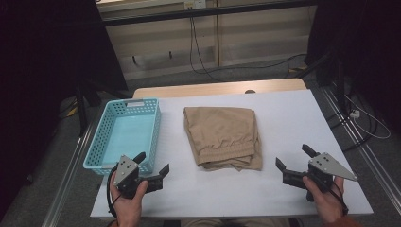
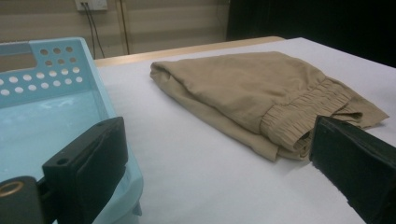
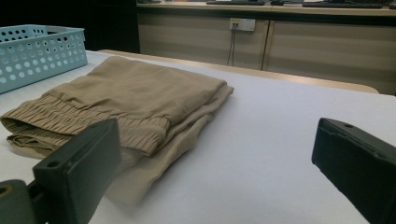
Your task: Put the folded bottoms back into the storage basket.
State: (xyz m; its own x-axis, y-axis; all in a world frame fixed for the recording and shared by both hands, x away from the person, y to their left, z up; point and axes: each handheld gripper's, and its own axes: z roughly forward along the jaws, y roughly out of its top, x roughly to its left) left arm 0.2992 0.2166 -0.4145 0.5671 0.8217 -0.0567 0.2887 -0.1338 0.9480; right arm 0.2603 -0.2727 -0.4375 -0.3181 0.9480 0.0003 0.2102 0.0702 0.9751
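Note:
A folded pair of tan shorts lies in the middle of the white table, elastic waistband toward the near edge. In the left gripper view the tan shorts lie ahead and to the right; in the right gripper view the tan shorts lie ahead and to the left. My left gripper stands open near the front left, beside the basket's near corner, nothing between its jaws. My right gripper stands open at the front right, empty, a short way from the shorts.
A light blue perforated plastic basket stands empty on the table's left side, seen close in the left gripper view as the basket. Dark stands and cables flank the table on the floor. White tabletop stretches to the right of the shorts.

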